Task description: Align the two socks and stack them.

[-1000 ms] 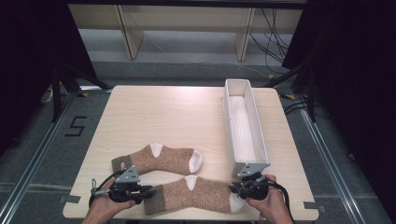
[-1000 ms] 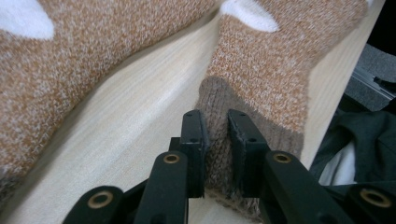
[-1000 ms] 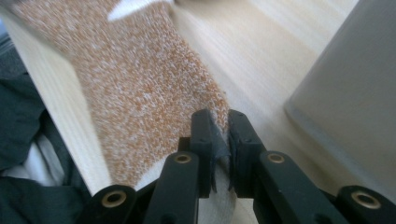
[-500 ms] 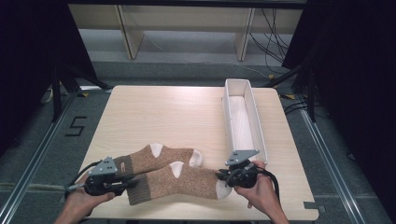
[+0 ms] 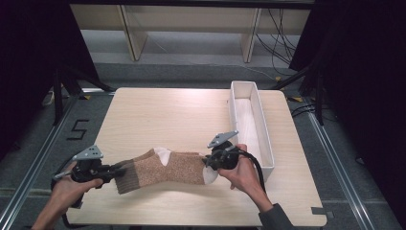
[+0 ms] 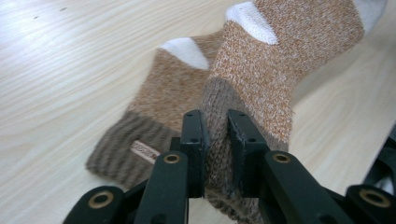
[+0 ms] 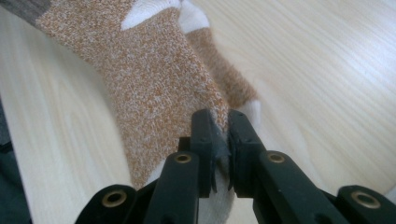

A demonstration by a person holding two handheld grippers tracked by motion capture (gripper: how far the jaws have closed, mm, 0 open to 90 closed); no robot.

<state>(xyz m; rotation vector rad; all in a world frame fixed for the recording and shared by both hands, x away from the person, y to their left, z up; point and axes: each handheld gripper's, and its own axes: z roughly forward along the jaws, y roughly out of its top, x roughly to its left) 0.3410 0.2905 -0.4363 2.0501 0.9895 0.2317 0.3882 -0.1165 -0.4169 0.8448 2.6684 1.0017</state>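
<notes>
With the left gripper (image 5: 116, 169) I pinch the ribbed cuff of the upper sock (image 5: 165, 168), and it hangs stretched just above the lower sock (image 6: 154, 107) on the table (image 5: 158, 110). At the toe end, the right gripper (image 5: 209, 162) is pressed on the white tip. I judge this is the stacking step (2 socks); next I should lower it aligned. The white bin (image 5: 265, 143) at right looks empty.

High view overlooks the table (image 5: 158, 115); both gripper views closely share the sock (image 6: 280, 56).
</notes>
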